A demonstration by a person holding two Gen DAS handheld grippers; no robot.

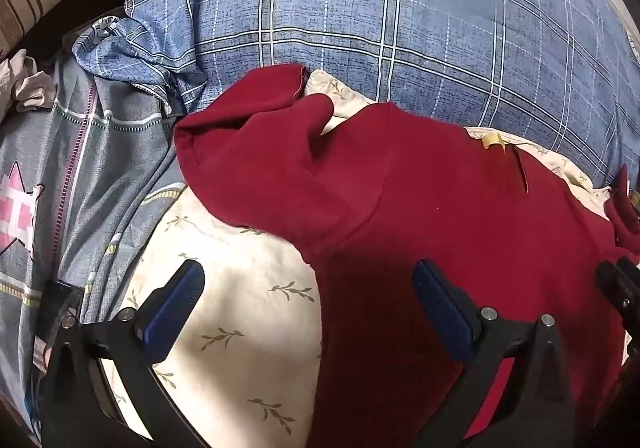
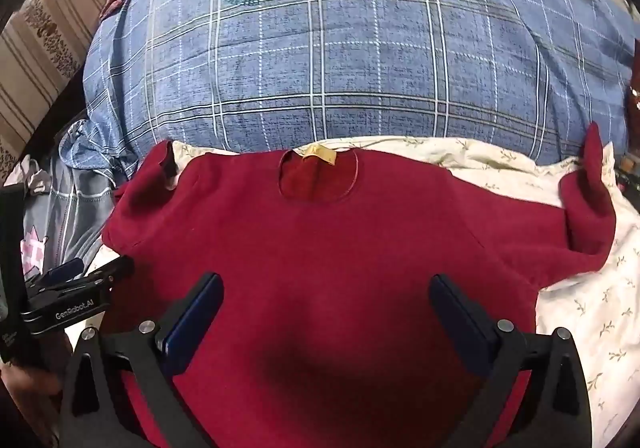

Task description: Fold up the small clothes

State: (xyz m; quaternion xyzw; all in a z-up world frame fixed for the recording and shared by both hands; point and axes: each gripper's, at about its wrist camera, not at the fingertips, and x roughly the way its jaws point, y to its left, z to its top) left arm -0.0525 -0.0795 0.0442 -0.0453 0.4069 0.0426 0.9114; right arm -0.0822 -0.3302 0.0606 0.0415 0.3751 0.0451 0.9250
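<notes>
Left tool (image 1: pixel 308 284) and right tool (image 2: pixel 326 298) both gape wide, angled downward, empty

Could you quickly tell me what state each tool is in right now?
Left tool: open, holding nothing, above the red shirt edge.
Right tool: open, holding nothing, over the shirt's middle.

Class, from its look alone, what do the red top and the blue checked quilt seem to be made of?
Red top: probably soft knit or fleece; matte, slightly fuzzy surface, limp folded sleeves. Blue checked quilt: likely woven cotton cover over padding; printed grid, puffy rounded bulk.
</notes>
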